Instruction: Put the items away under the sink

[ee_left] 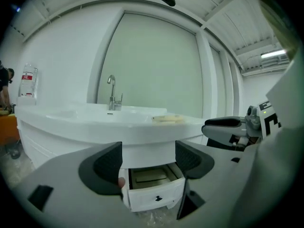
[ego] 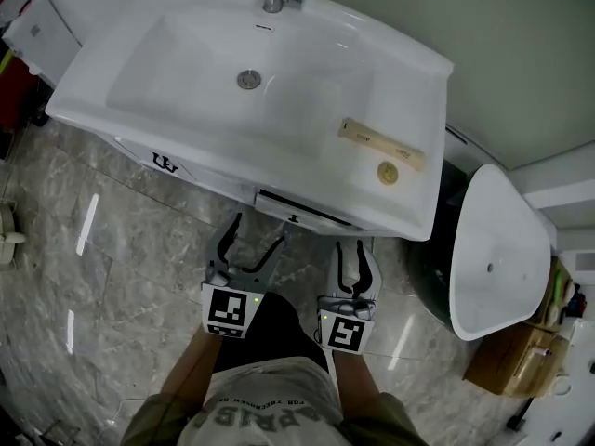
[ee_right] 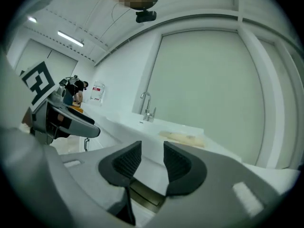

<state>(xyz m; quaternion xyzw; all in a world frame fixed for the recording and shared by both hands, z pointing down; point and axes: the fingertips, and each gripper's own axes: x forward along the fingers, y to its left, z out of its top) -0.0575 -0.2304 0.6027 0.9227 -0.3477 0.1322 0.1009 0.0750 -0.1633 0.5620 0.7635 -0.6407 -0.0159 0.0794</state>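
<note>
The things to be stowed lie on the right-hand rim of the white sink [ego: 186,72]: a long flat tan packet [ego: 381,144], set at a slant, and a small round yellowish disc [ego: 388,173] just beside it on the near side. Neither is touched by a tool, and both are well apart from the grippers. What the disc is, soap or a lid, I cannot tell.

Below the sink's near edge, a white drawer [ee_left: 154,194] with a small dark pull stands part-way out. Its inside shows a flat tan surface; whether that is something already stored or only a lining cannot be made out.

The left gripper [ego: 256,233] is held low in front of the drawer with its jaws spread wide and nothing between them but the view of the drawer beyond. The right gripper [ego: 351,249], just to its right, has its jaws closer together but with a plain gap, and holds nothing either.

By this showing the task is at an early stage: the storage place is opened, but both visible items remain on the rim. What is left, I judge, is to pick each one up, lay it in the drawer, and push the drawer shut.

Farther right stand a second white basin [ego: 497,249] and a cardboard box [ego: 507,365] on the marble floor.
</note>
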